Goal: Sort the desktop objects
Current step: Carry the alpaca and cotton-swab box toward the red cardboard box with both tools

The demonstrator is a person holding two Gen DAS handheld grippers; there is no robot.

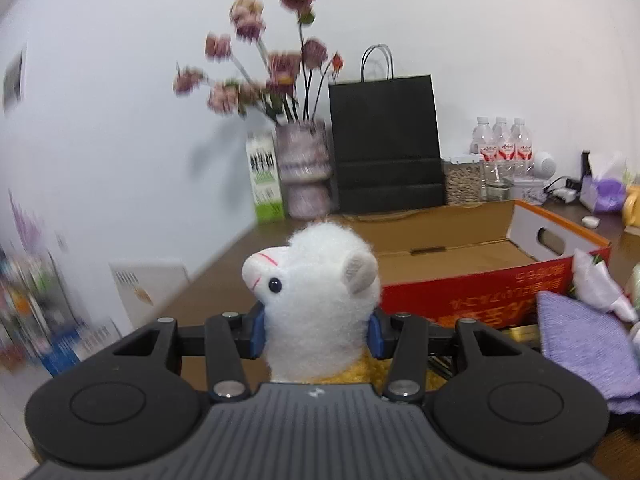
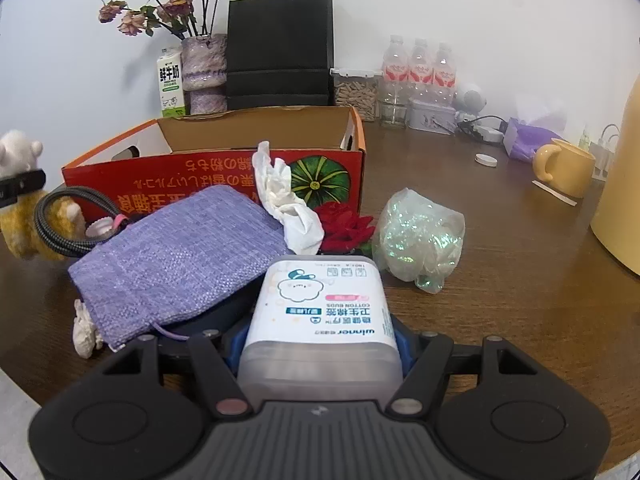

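Left gripper (image 1: pixel 316 330) jaws clamp the white plush alpaca toy (image 1: pixel 316 292). Only the right view shows the right gripper (image 2: pixel 320 346) grasping the translucent cotton-bud box (image 2: pixel 320 320).

White-headed plush alpaca (image 1: pixel 316 300) upright, cotton-bud box (image 2: pixel 320 320) lying beside purple pouch (image 2: pixel 180 252) before open red carton (image 2: pixel 224 168).
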